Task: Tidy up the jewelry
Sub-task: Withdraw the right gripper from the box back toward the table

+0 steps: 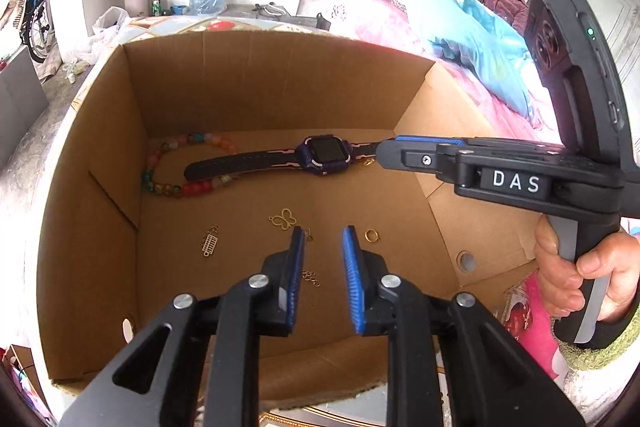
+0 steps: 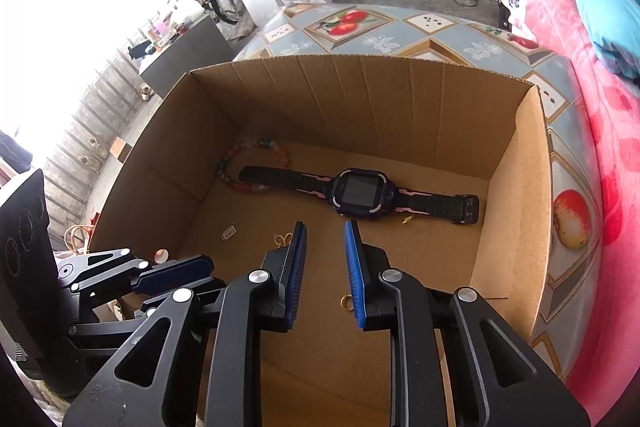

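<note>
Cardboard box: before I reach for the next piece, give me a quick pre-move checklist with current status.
1. Left gripper empty, jaws apart: ok.
2. Right gripper empty, jaws apart: ok.
3. Watch lying flat on the floor of the cardboard box, screen up: ok.
4. Bead bracelet free to lift: not ok, the watch strap lies across one end.
5. Small gold pieces separated: ok for the butterfly charm and gold ring; the small links beside the left finger, cannot tell.
6. Grippers clear of each other: ok in the left wrist view, the right one reaches in near the watch's far strap end.
</note>
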`<state>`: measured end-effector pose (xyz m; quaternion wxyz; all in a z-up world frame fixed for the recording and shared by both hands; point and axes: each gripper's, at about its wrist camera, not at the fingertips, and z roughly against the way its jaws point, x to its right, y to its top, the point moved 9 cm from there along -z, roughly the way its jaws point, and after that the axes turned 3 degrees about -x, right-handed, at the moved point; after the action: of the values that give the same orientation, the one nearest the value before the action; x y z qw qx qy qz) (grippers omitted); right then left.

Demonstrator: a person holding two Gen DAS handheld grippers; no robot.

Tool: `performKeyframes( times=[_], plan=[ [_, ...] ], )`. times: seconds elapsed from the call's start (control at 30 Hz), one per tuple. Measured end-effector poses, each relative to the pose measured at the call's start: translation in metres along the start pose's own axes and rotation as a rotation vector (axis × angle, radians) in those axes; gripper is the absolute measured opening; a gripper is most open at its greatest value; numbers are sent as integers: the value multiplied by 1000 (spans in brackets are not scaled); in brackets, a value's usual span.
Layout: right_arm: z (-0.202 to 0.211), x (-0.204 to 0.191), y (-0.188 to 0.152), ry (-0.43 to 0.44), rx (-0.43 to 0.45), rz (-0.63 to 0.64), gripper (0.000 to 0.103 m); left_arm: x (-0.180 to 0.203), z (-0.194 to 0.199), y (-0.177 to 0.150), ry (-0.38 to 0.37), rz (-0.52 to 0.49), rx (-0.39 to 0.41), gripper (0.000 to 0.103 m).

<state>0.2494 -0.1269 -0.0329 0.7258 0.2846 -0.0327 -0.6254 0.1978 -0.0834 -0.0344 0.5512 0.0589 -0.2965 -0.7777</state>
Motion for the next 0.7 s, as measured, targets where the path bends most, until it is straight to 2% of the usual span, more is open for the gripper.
performKeyframes(
  times=[0.1, 0.23, 0.47, 0.53, 0.7],
  plan=[
    [14, -2, 1, 37, 42, -12, 23, 0, 11, 0, -1, -2, 29, 28],
    [46, -10, -2, 79, 112, -9, 31, -1, 35, -3, 0, 4, 84, 42],
    [121, -26, -28, 145, 272, 33, 43, -11, 110, -19, 30, 2, 259, 74],
    [140, -29, -40, 164, 324, 42, 51, -20, 131, -28, 53, 5, 303, 81],
    [166, -39, -76, 184, 384, 71, 57, -54, 166, -55, 149, 47, 342, 92]
  ],
)
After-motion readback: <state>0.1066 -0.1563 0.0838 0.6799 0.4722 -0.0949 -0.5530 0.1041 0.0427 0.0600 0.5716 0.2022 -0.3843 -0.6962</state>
